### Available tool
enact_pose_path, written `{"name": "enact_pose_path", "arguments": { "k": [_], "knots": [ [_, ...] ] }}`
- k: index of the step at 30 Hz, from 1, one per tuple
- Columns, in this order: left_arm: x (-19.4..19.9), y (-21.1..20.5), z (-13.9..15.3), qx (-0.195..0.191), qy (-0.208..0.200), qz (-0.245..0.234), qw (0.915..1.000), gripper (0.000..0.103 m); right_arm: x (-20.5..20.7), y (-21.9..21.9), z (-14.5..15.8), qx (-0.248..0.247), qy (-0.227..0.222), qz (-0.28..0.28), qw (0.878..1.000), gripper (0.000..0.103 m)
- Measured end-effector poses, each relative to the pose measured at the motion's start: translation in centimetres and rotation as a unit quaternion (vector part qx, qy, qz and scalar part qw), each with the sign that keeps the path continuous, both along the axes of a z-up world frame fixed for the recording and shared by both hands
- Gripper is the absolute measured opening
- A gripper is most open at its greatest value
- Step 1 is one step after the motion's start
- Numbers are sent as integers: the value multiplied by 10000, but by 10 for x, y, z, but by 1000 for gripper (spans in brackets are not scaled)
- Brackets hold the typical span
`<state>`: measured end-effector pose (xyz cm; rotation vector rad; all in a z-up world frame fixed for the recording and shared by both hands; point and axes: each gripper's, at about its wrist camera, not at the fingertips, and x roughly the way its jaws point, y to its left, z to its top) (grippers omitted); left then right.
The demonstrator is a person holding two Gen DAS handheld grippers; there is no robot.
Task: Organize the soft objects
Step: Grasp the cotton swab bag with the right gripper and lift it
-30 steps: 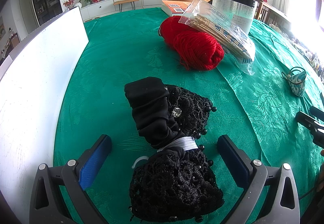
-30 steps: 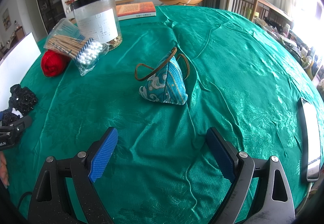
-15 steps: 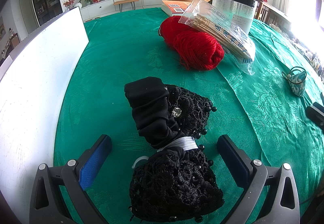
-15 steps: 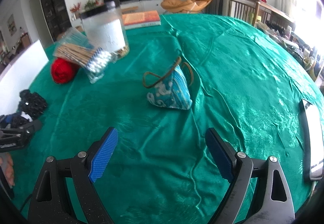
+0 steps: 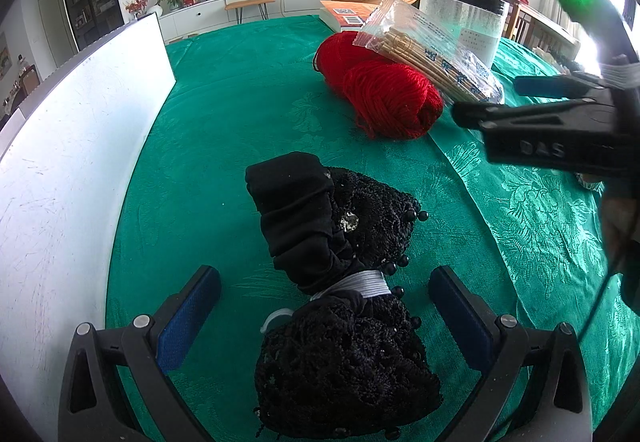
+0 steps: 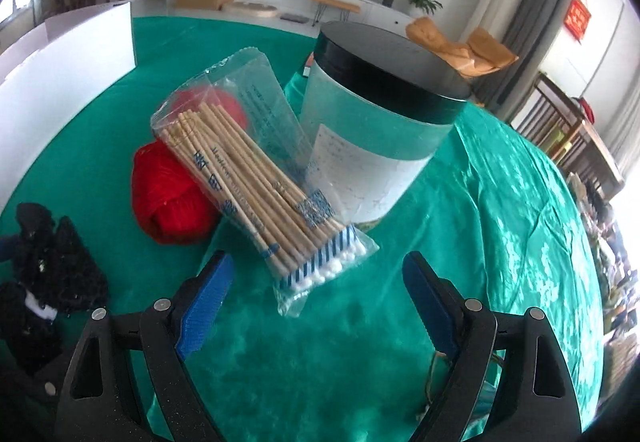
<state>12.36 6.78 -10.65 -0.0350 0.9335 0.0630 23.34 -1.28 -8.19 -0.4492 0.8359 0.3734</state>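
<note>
While the left gripper hangs with its jaws spread wide, a black lace bundle lies on the green tablecloth between its blue pads, which stand clear of the fabric on both sides. The bundle has a smooth black cloth roll at its far end, beaded lace in the middle and a pale grey band around its waist. Beyond it, near the middle of the table, sits a ball of red yarn, and a clear bag of cotton swabs leans across the top of the yarn against a frosted jar with a black lid. A white board stands upright along the table's left edge. The right gripper points at the lower end of the swab bag; its jaws have just been closing a little yet are still wide apart, with nothing pressed between them, the bag's corner only just ahead of the gap.
</note>
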Motion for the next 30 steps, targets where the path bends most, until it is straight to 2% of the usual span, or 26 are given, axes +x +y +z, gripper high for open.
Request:
{"name": "enact_pose_path", "arguments": {
  "k": [1,2,5,7,9,12,14,16,17,18,19,22,25,28,30],
  "knots": [
    [0,0,0,1,0,1,10000,103,2,1,-2,45,-36,-21,10000,82],
    [0,0,0,0,1,1,10000,103,4,0,-3,140,-28,-42,9999,54],
    [0,0,0,2,2,1,10000,103,0,-11,-1,600,224,-87,9979,44],
    [0,0,0,2,2,1,10000,103,-11,-22,4,873,471,-105,9950,42],
    [0,0,0,3,3,2,10000,103,-23,-41,8,1288,1044,-248,9858,42],
    [0,0,0,4,3,2,10000,103,-44,-80,6,1922,2002,-706,9581,42],
    [0,0,0,2,5,4,10000,103,-60,-102,1,2158,2371,-982,9421,44],
    [-2,0,0,-2,4,4,10000,103,-73,-121,-3,2454,2693,-1176,9238,52],
    [-2,0,0,-5,6,4,10000,103,-77,-126,-2,2532,2770,-1217,9189,66],
    [-2,0,0,-10,9,0,10000,103,-80,-129,2,2547,2763,-1199,9189,72],
    [-2,0,0,-14,36,-24,10000,103,-81,-130,6,2462,2642,-1146,9254,76],
    [-3,3,4,-52,302,-134,9994,103,-80,-117,22,1896,2152,-841,9543,76],
    [-6,9,12,-172,229,-73,9996,103,-72,-90,20,1474,2026,-282,9677,77],
    [-3,8,16,-129,234,-87,9996,102,-69,-55,8,936,1922,172,9767,77],
    [0,4,12,2,367,-208,9991,80,-68,-42,1,639,1816,357,9807,76]
  ]
}}
